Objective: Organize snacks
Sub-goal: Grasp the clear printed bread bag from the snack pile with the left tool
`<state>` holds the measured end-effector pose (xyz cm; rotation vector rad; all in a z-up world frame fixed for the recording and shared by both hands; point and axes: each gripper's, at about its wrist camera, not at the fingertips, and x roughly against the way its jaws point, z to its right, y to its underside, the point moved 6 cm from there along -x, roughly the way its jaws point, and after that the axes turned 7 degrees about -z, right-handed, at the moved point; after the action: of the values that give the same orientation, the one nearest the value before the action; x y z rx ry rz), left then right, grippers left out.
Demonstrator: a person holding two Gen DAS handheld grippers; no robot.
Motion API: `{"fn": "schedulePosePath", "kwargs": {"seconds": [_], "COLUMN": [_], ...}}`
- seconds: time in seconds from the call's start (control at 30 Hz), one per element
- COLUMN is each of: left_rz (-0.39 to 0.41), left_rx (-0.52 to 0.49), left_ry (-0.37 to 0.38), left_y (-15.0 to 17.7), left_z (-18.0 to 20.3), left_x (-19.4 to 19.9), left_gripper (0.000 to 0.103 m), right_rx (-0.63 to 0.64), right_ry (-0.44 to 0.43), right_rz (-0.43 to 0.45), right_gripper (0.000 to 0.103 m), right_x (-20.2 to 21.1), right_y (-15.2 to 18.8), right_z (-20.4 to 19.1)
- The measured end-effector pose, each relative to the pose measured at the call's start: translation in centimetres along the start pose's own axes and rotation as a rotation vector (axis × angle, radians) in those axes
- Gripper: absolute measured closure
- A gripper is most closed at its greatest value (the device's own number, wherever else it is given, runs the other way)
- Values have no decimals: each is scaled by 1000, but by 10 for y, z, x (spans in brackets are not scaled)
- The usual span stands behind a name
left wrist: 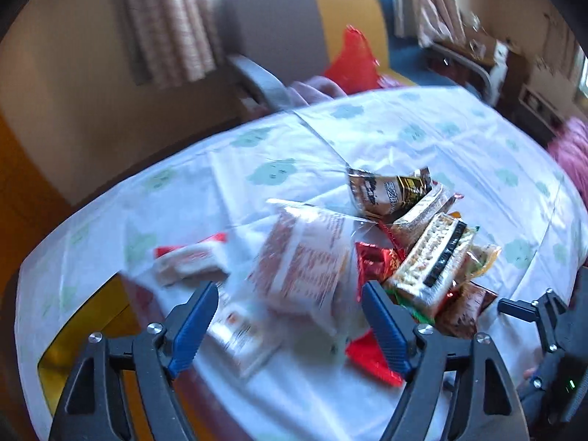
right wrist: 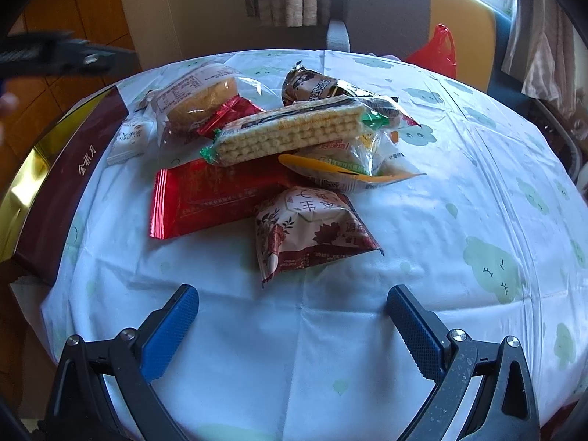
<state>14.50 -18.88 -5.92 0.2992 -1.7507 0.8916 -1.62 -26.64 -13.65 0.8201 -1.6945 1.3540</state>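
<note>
snack pile (right wrist: pixel 279 154) in the middle of the table (right wrist: pixel 422 257) | box (right wrist: pixel 66 183) at table's left edge | right gripper (right wrist: pixel 292 318) wide open, empty, near pile | left gripper (left wrist: pixel 290 307) wide open, empty, over pile | risk: wafer pack (right wrist: pixel 290 130) on top may slide off if lower bags get pulled

The left gripper (left wrist: pixel 290 294) hangs low with its blue-padded fingers (left wrist: pixel 194 327) spread wide, nothing between them; the right gripper (right wrist: pixel 292 301) sits level beside it, its fingers (right wrist: pixel 415 334) likewise parted and holding nothing; its black frame (left wrist: pixel 547 316) shows at the left view's right edge.
</note>
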Motion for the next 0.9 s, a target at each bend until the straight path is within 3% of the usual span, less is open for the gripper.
{"fn": "schedulePosePath", "kwargs": {"seconds": [0.17, 0.33, 0.37, 0.43, 0.6, 0.77, 0.9], "left_rz": [-26, -87, -97, -109, -54, 73, 147], "left_rx": [-74, -57, -34, 27, 85, 163, 190], "left_ry": [-8, 30, 47, 100, 125, 159, 136], "left_y": [-22, -28, -27, -26, -16, -4, 18], "left_z": [7, 4, 3, 0, 1, -6, -14], "left_x": [-32, -61, -66, -72, -58, -8, 31], "left_gripper": [17, 14, 15, 27, 31, 31, 31], "right_rx": [10, -6, -3, 11, -9, -75, -124], "right_ry": [-38, -78, -79, -69, -107, -175, -188], "right_rz": [2, 26, 30, 27, 47, 70, 76], "right_gripper": [0, 0, 0, 0, 0, 7, 7], "right_x": [0, 2, 2, 2, 5, 14, 21], "right_y": [2, 2, 2, 3, 2, 2, 3], "right_z": [3, 6, 5, 3, 6, 20, 36]}}
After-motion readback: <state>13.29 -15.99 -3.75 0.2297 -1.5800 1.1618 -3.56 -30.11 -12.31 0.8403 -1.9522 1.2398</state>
